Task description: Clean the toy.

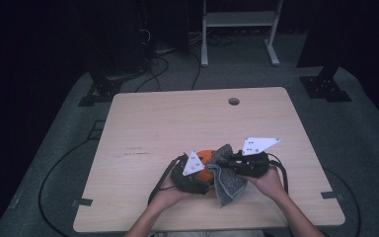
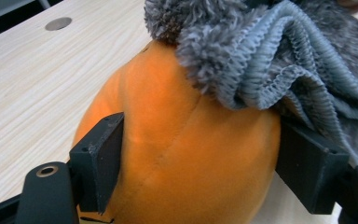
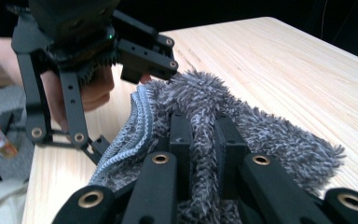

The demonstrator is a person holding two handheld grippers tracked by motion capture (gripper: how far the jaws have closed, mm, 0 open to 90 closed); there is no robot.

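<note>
Round orange plush ball (image 2: 182, 154) sat near the wooden table's (image 1: 143, 128) front edge between the left gripper's (image 2: 196, 163) part-open jaws, both pads against it, its top hidden under cloth. Shaggy grey microfibre cloth (image 3: 261, 135) was pinched in the right gripper's (image 3: 205, 140) closed jaws, draped over the ball, its lower folds hard to trace.

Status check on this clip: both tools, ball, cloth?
Left tool clamps orange ball. Right tool shut on grey cloth, cloth draped over ball. Nothing in the way.

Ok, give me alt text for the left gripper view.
An orange plush ball sits gripped between the left gripper's two black jaws, with a grey fluffy cloth draped over its top right. A light wooden table lies behind.
</note>
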